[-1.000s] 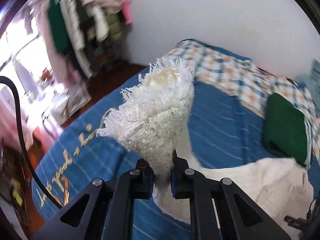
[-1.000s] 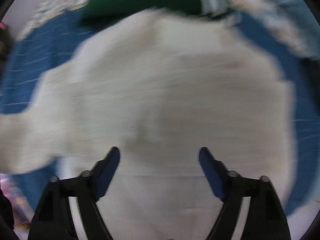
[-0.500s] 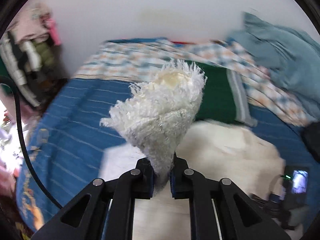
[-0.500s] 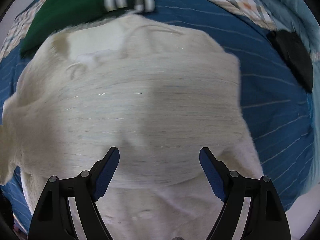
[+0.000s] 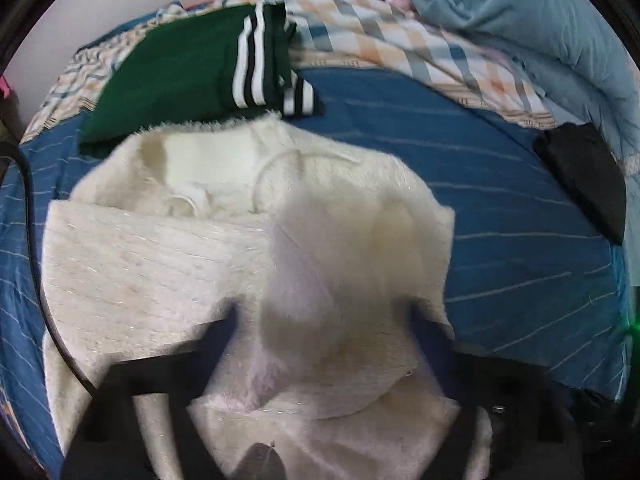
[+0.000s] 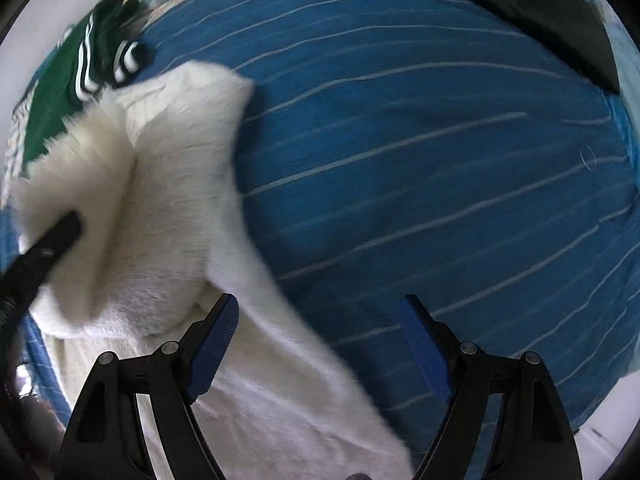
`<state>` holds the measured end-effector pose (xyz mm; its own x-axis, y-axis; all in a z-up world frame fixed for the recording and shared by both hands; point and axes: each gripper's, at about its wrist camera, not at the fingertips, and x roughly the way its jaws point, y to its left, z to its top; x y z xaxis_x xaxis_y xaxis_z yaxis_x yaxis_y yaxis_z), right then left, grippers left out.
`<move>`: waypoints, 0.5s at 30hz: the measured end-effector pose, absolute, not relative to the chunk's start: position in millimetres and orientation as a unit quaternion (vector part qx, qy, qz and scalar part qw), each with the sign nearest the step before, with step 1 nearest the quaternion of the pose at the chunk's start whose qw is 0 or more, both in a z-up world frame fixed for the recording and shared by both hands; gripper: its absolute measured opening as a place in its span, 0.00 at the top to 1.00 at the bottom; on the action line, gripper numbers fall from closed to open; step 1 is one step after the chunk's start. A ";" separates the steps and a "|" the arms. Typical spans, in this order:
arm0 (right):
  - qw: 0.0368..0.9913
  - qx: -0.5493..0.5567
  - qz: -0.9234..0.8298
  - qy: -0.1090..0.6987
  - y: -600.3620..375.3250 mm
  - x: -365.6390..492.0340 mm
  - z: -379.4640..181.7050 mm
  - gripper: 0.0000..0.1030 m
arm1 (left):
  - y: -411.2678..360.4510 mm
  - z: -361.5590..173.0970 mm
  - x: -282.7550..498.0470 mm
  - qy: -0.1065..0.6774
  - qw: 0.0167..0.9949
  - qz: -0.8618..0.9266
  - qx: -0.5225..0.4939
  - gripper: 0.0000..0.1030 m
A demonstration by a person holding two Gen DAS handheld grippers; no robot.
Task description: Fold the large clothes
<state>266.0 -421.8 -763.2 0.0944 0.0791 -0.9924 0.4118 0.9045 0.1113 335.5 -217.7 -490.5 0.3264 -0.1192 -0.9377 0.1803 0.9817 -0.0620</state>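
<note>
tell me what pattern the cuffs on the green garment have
Black and white stripes on the green garment; clearest in the left wrist view.

Your left hand-held gripper [image 5: 324, 320] was clamped on the fluffy end of the white sweater [image 5: 224, 256], holding it up in front of the lens; its jaws have just been opening, and that end now droops loose between the spread fingers, blurred, onto the rest of the garment. Its view has swung from the clothes rack and wall down onto the bed [image 5: 500, 208], with the green garment [image 5: 172, 72] now just beyond the sweater's collar. Your right hand-held gripper [image 6: 320, 336] has slid off the sweater's middle: the sweater [image 6: 160, 200] now sits left, bare blue sheet [image 6: 440, 160] under the right finger.
</note>
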 end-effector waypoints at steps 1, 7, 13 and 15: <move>0.716 0.193 -0.112 0.661 -428.2 263.6 -761.2 0.19 | -217.9 -490.5 335.7 0.574 0.813 -0.090 0.024 0.07; 0.720 0.283 -0.070 0.630 -465.4 263.9 -731.3 0.19 | -174.6 -459.5 318.2 0.572 0.819 -0.039 -0.007 0.07; 0.704 0.346 0.043 0.619 -418.2 311.6 -725.7 0.19 | -75.8 -464.2 273.5 0.572 0.814 0.096 0.038 0.07; 0.682 0.358 0.067 0.634 -391.7 331.3 -747.3 0.19 | -51.1 -482.7 267.7 0.585 0.798 0.133 0.061 0.07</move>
<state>331.3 -391.7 -747.3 0.1881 0.5456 -0.8167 0.3621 0.7344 0.5741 267.7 -51.1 -482.7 0.2802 0.2834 -0.9172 -0.1400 0.9573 0.2531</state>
